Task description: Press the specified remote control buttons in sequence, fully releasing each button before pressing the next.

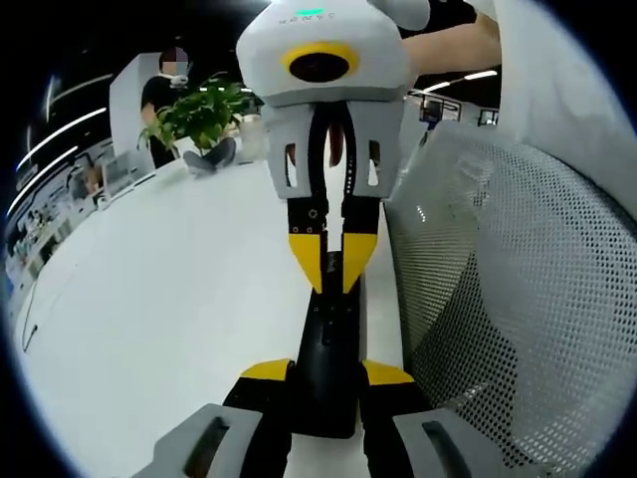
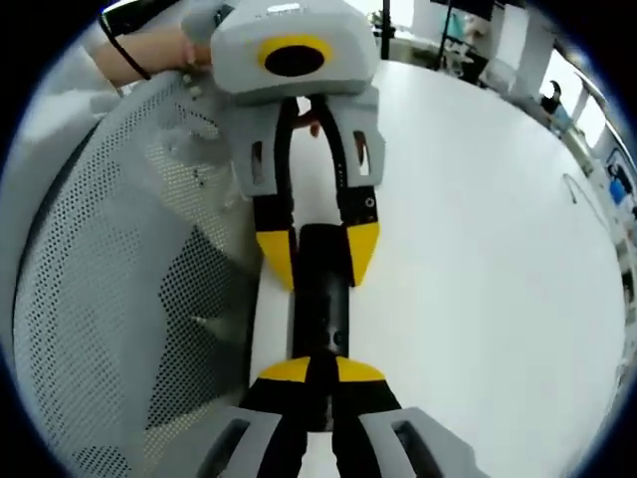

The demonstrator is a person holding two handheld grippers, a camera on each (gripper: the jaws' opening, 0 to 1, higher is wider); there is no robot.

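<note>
Yellow tips of my left claw (image 1: 326, 376) sit at the bottom of the left gripper view, clamped on either side of the near end of the remote control (image 1: 331, 349), a long black bar lying lengthwise away from me over the white worktop (image 1: 169, 319). I take this hold to be a brace, so the remote will not skate when a button is pushed.

My right claw (image 1: 331, 271) comes in from the far end in that view, pointed down at the remote's top face, its two yellow tips drawn almost together with only a thin slit between them. Narrowed like that they make one blunt point, which I judge suits a small button better than spread jaws would. In the right gripper view those tips (image 2: 320, 370) meet over the remote (image 2: 320, 289), touching or just above it; I cannot tell whether a button is pressed down.

Beside the remote, along the worktop's edge, stands a grey mesh chair back (image 1: 518, 299). Far across the worktop is a potted plant (image 1: 204, 115), well apart from the work.
</note>
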